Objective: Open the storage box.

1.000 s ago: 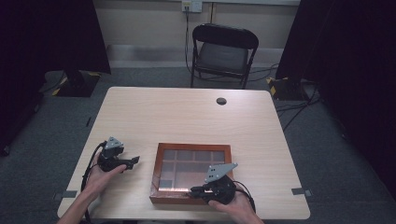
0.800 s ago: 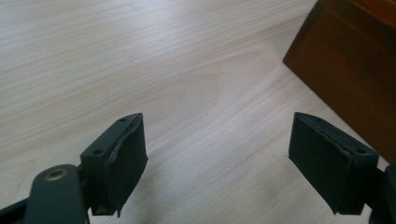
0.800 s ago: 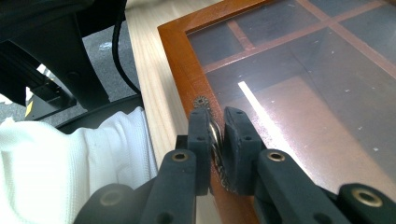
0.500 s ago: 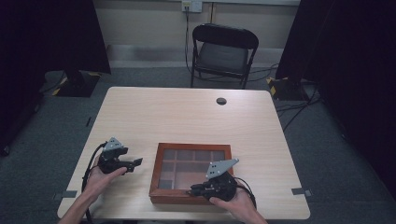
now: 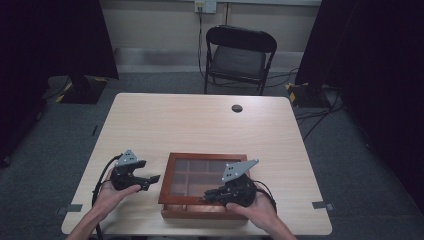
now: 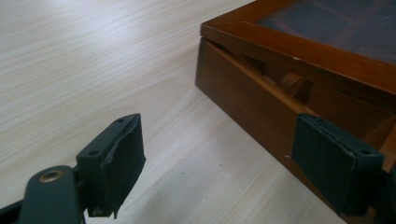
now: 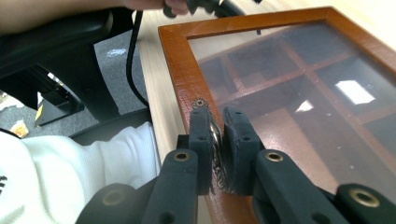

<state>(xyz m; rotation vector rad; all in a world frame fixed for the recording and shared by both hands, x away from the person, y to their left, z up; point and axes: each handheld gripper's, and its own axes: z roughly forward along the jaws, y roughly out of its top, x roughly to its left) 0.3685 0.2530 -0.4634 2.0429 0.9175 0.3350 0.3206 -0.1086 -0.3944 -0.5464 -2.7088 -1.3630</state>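
Right gripper (image 7: 218, 135) clenched on metal latch (image 7: 215, 136) of wooden box (image 5: 172, 172) lid, left gripper (image 6: 219, 154) released, jaws wide, box at its 2 o'clock.

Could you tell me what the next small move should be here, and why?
Probably keep raising the lid with the right gripper. Its jaws are shut on a small metal pull at the lid's front edge, and the left gripper view shows a gap between lid and wooden box. The left gripper, open beside the box, could steady it.
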